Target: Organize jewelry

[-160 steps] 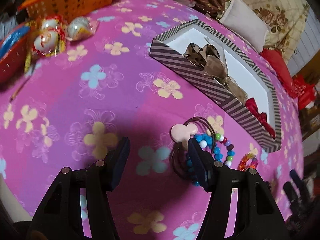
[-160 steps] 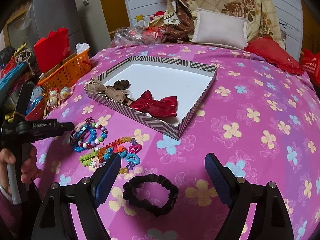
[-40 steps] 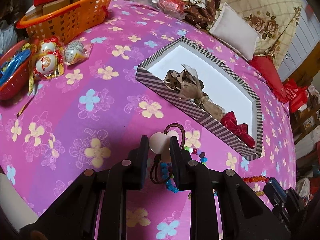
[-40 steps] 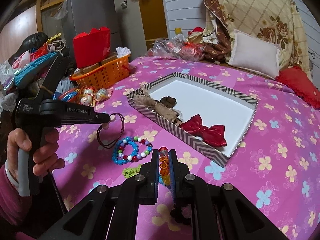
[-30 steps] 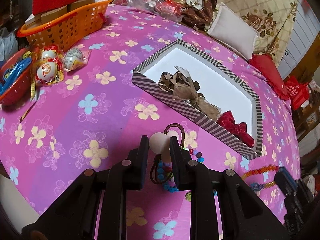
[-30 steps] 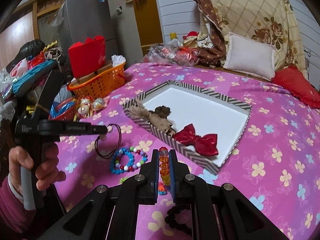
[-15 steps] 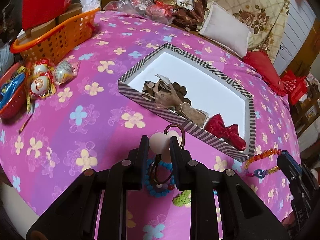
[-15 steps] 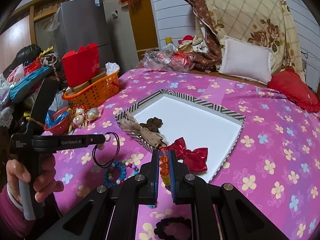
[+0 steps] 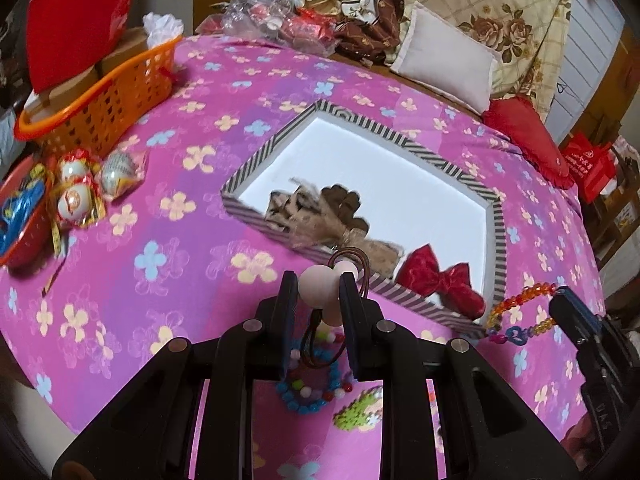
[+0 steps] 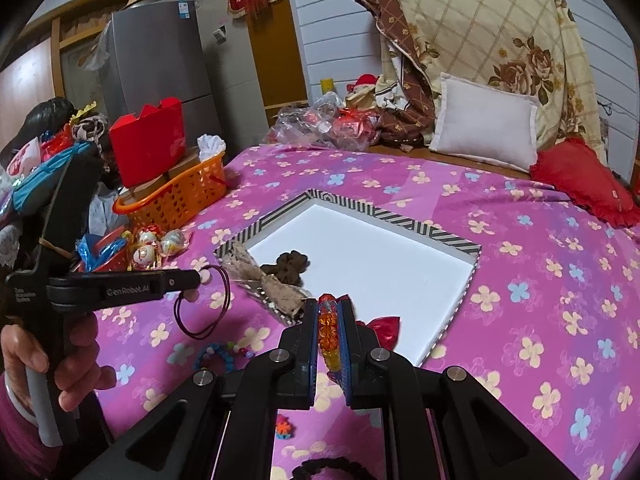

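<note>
My left gripper (image 9: 319, 288) is shut on a pale pink hair tie (image 9: 320, 292) whose dark elastic loop (image 10: 206, 304) dangles below it, lifted above the cloth just short of the striped tray (image 9: 360, 128). My right gripper (image 10: 328, 316) is shut on an orange bead bracelet (image 10: 329, 332), which hangs with a blue charm in the left wrist view (image 9: 520, 312), near the tray's front corner. Inside the white-floored tray (image 10: 404, 222) lie a brown bow (image 9: 320, 216) and a red bow (image 9: 440, 280). A blue bead bracelet (image 9: 308, 392) and a green bead piece (image 9: 356, 412) rest on the cloth below.
A pink flowered cloth (image 9: 168, 240) covers the table. An orange basket (image 9: 104, 96) with a red box (image 10: 148, 140), wrapped eggs (image 9: 76, 200) and a red bowl (image 9: 20, 224) crowd the left. A black scrunchie (image 10: 332, 468) lies near the front. Pillows (image 10: 484, 120) sit behind.
Both grippers have carried their pieces up and forward towards the tray. The bracelets on the cloth have dropped back beneath the fingers.
</note>
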`<state>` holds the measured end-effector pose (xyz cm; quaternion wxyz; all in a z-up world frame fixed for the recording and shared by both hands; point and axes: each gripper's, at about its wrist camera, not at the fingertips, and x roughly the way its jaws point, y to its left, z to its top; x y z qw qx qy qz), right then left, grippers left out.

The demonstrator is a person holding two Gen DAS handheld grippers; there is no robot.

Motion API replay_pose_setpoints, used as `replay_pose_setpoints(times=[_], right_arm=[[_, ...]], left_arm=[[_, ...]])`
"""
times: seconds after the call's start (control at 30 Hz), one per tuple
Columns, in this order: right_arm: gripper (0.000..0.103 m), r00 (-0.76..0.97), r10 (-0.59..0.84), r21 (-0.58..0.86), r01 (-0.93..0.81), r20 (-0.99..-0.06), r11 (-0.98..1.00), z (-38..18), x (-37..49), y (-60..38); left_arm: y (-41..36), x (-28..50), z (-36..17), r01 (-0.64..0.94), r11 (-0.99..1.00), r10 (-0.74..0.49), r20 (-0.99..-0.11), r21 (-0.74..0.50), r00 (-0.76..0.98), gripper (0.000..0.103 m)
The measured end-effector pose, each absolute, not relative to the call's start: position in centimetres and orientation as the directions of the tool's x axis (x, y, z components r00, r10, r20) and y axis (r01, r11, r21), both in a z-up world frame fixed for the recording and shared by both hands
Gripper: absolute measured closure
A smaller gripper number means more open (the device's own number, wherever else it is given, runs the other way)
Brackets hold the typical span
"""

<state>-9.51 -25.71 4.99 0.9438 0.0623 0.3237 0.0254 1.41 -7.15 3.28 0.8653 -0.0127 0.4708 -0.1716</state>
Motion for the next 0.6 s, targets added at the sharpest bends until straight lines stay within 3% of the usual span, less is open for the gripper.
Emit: replay_pose_setpoints(times=[0.6], right_arm=[[0.094,0.796,0.035,0.132,0.057,-0.604,0.99,5.7,-5.7,-29.7]], left_arm=[[-12.7,5.0,6.7,0.338,0.931,-0.316,-0.771,-0.14,0.552,0.083]])
